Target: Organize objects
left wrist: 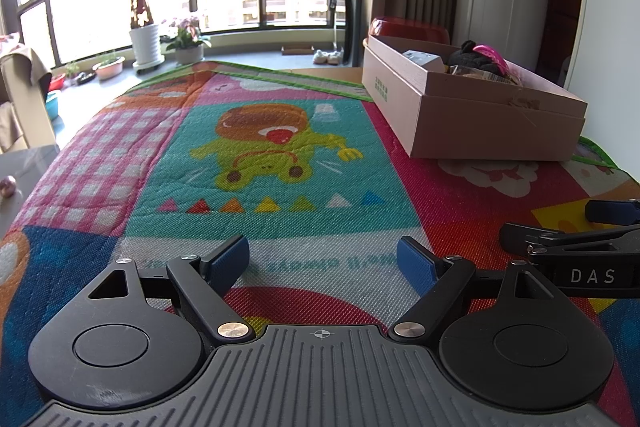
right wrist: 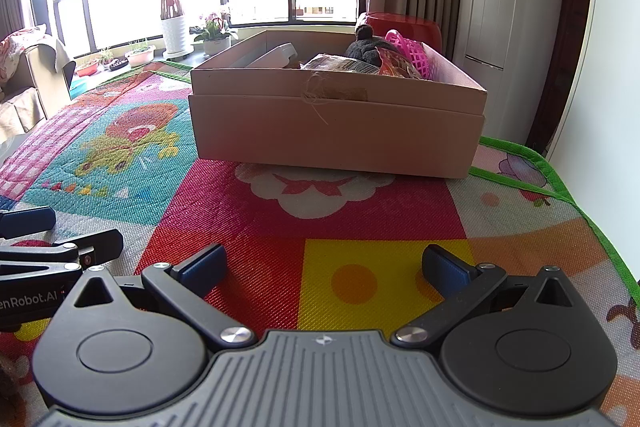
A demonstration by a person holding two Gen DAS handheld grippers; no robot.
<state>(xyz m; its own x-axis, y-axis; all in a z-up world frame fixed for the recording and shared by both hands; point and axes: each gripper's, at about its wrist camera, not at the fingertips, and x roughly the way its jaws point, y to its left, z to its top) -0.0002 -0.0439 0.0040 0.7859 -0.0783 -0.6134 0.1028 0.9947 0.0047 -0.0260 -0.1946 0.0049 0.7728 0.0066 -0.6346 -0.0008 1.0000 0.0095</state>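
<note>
Jaws of both grippers (left wrist: 323,263) (right wrist: 325,269) wide, seemingly empty

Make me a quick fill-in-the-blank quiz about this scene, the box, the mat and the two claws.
1. The cardboard box stands on a colourful ____.
2. Both the left claw and the right claw are ____, with nothing between their pads.
3. The pink basket lies ____ the box.
4. Beside the basket sits a dark plush toy topped with a ____.

Missing words: mat; open; inside; pompom
</note>
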